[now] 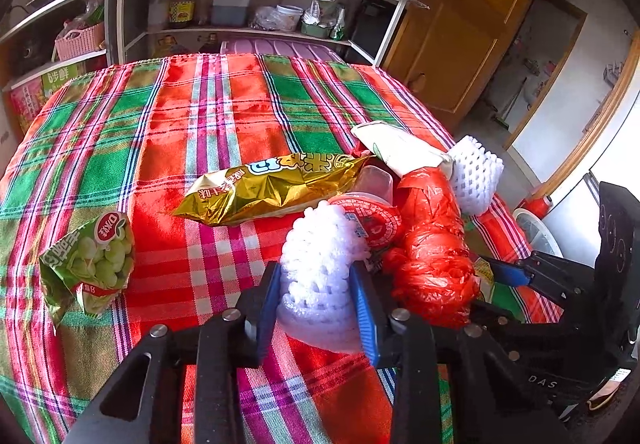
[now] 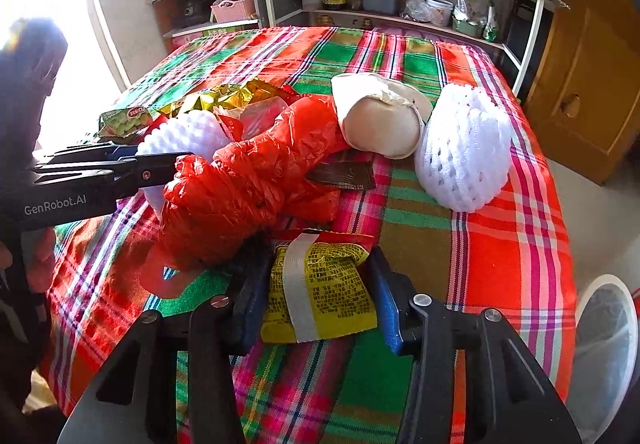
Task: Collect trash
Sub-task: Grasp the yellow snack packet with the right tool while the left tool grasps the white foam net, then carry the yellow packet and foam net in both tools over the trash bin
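White foam fruit net [image 1: 320, 268] sits between the blue pads of the left gripper [image 1: 318, 308], which squeeze it from both sides, while the gold snack wrapper [image 1: 272, 190], the green snack bag [image 1: 96, 260] on the near left and the red plastic bag [image 1: 432, 244] on the right all lie on the plaid tablecloth [image 1: 160, 124], so I judge the collecting is only at its beginning. In the right wrist view the right gripper [image 2: 320, 300] has its jaws half closed around a yellow sachet [image 2: 320, 292], the pads at its edges. A second foam net [image 2: 464, 148] and a crumpled white paper wrapper [image 2: 380, 124] wait farther away, and a white bin [image 2: 608, 344] shows at the near right.
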The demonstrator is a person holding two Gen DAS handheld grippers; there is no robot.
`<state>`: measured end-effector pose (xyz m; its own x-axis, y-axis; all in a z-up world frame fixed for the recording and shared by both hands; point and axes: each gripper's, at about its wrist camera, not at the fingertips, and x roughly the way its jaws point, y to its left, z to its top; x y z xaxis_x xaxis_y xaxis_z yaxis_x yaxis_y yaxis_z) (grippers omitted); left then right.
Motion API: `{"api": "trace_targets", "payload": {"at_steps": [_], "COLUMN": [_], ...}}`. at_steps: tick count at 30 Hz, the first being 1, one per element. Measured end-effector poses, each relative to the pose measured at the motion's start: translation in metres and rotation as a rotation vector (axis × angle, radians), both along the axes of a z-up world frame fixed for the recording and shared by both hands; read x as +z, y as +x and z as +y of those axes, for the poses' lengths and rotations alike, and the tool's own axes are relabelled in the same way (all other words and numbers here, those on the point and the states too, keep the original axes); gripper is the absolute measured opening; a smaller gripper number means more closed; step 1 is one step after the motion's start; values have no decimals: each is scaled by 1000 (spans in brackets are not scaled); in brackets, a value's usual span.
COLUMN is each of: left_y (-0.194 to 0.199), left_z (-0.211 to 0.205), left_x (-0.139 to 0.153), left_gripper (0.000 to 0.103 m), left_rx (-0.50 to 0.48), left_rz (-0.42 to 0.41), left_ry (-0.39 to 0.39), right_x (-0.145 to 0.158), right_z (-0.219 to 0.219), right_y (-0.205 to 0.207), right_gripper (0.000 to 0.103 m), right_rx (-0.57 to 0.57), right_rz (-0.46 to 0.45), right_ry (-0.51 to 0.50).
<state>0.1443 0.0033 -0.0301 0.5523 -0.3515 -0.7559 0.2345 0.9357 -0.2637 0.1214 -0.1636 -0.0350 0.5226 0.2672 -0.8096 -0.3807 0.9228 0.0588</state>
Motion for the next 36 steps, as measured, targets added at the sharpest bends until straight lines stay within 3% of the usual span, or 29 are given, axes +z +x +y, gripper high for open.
{"api": "trace_targets", "payload": {"at_steps": [17, 29, 36], "left_y": [-7, -28, -33], "left_z": [1, -6, -35], "left_x": [7, 40, 60], "left_gripper": [31, 31, 31], "left_rx": [5, -18, -68], "left_rz": [-23, -90, -130], "left_ry": [11, -4, -7], "right_x": [6, 25, 46], "right_z": [-7, -29, -57], "right_y": [-8, -28, -46], "right_gripper": [46, 46, 46], "right_rx": [-28, -89, -174], "right_rz": [-20, -66, -119], "right_ry": [19, 67, 68]}}
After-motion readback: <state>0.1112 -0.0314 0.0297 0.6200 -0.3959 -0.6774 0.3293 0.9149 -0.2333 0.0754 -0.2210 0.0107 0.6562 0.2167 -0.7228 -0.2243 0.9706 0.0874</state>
